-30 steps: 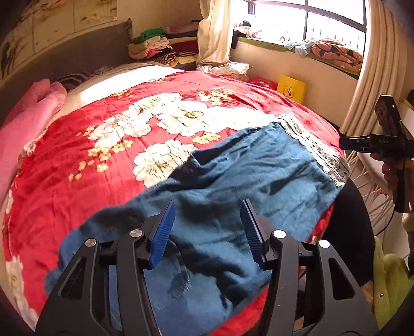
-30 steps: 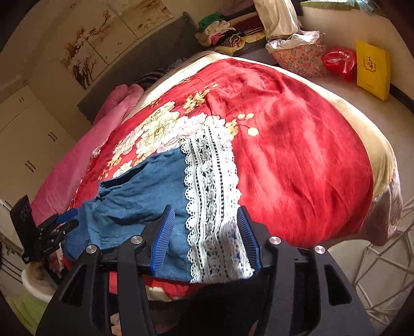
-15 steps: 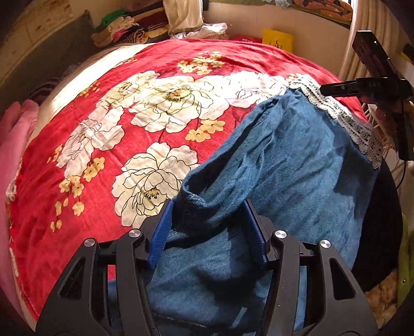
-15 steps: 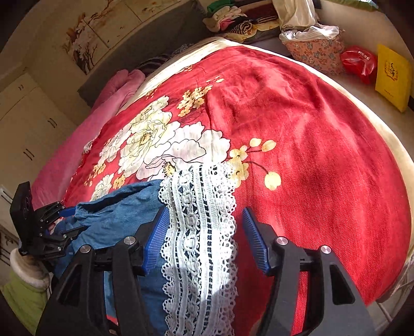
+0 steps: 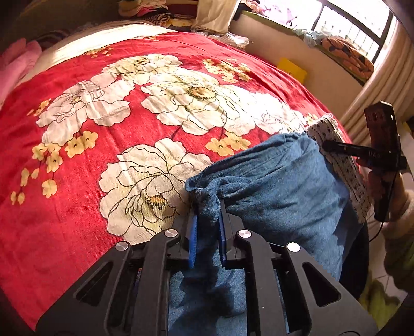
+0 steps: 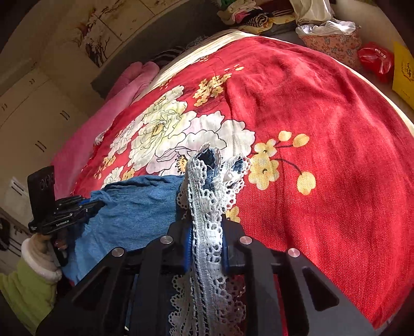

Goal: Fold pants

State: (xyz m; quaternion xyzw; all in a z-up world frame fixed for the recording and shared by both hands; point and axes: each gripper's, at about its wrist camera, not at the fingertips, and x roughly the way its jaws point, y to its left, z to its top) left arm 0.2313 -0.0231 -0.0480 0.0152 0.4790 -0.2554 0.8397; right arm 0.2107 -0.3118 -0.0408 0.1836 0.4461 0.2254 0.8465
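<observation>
The blue denim pants (image 5: 279,191) lie at the near edge of the bed on the red flowered blanket (image 5: 129,108). My left gripper (image 5: 207,219) is shut on a bunched blue end of the pants. My right gripper (image 6: 207,227) is shut on the white lace hem (image 6: 207,206) at the other end, and it shows at the right of the left wrist view (image 5: 333,150). The left gripper shows at the left of the right wrist view (image 6: 85,206), with blue denim (image 6: 134,206) stretched between the two.
A pink quilt (image 6: 103,121) lies along the bed's left side. Stacked clothes (image 6: 248,15) and a flowered bag (image 6: 331,41) sit past the bed's far end. A red bag (image 6: 375,60) and yellow bag (image 6: 403,75) stand on the floor at right.
Both grippers moved forward onto the pants and closed: the left on the blue end, the right on the lace hem. The gripped fabric is now bunched and lifted.
</observation>
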